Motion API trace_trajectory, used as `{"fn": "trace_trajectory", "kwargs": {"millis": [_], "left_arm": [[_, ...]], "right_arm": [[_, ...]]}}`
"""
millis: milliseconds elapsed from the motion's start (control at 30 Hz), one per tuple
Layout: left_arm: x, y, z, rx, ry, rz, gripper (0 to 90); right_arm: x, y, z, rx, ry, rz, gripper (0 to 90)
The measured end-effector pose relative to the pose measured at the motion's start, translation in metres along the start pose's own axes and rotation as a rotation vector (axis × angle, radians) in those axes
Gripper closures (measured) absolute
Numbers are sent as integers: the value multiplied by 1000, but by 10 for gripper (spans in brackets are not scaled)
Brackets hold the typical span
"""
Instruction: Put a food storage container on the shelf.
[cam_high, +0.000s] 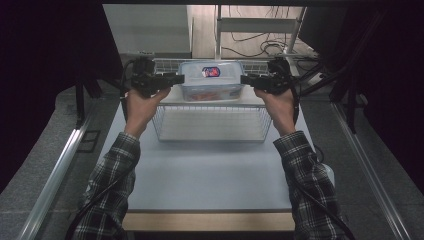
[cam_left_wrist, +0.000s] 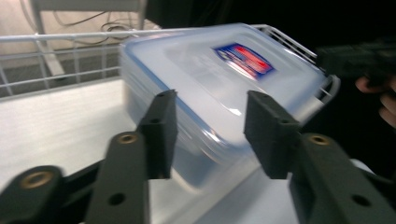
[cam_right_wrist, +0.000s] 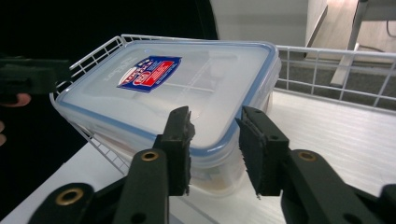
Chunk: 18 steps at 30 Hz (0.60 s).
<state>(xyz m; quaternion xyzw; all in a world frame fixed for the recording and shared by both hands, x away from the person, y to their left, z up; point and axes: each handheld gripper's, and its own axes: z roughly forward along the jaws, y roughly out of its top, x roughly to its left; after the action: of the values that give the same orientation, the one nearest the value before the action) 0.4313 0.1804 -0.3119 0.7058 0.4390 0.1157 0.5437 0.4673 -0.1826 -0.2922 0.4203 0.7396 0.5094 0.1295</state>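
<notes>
A clear plastic box with a blue-rimmed lid and a red and blue label stands on the upper shelf of a white wire rack. My left gripper is open just off the box's left end, and my right gripper is open just off its right end. In the left gripper view the open left gripper frames a near corner of the box. In the right gripper view the open right gripper frames the box's near rim. I cannot tell whether either touches it.
The rack has low wire rails around its shelf and a lower tier. It stands at the back of a pale table. Dark curtains hang on both sides, and cables lie on the floor beyond.
</notes>
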Motion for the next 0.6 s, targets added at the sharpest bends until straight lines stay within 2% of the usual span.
{"fn": "trace_trajectory", "kwargs": {"millis": [67,133,233,267,300,333,433,600], "left_arm": [[-4,-5,-3,-3,-5,16,584],[-11,-16,-9,-18,-8,36,665],[-18,-28,-11,-6,-10,61,759],[-19,-33,-10,9,-11,75,800],[-19,-35,-8,19,-15,77,800],[-19,-37,-5,29,-16,75,818],[-15,-40,7,68,-9,81,825],[-9,-39,23,87,8,50,838]], "right_arm": [[0,-1,-2,-1,-3,-6,655],[1,-2,-6,-4,-1,-18,703],[4,-7,-13,-17,-4,-61,766],[7,-11,-17,-15,-18,-97,798],[7,-11,-17,-15,-18,-97,798],[9,-15,-21,-16,-19,-123,831],[11,-19,-24,-16,-9,-147,854],[14,-25,-26,-4,0,-169,859]]}}
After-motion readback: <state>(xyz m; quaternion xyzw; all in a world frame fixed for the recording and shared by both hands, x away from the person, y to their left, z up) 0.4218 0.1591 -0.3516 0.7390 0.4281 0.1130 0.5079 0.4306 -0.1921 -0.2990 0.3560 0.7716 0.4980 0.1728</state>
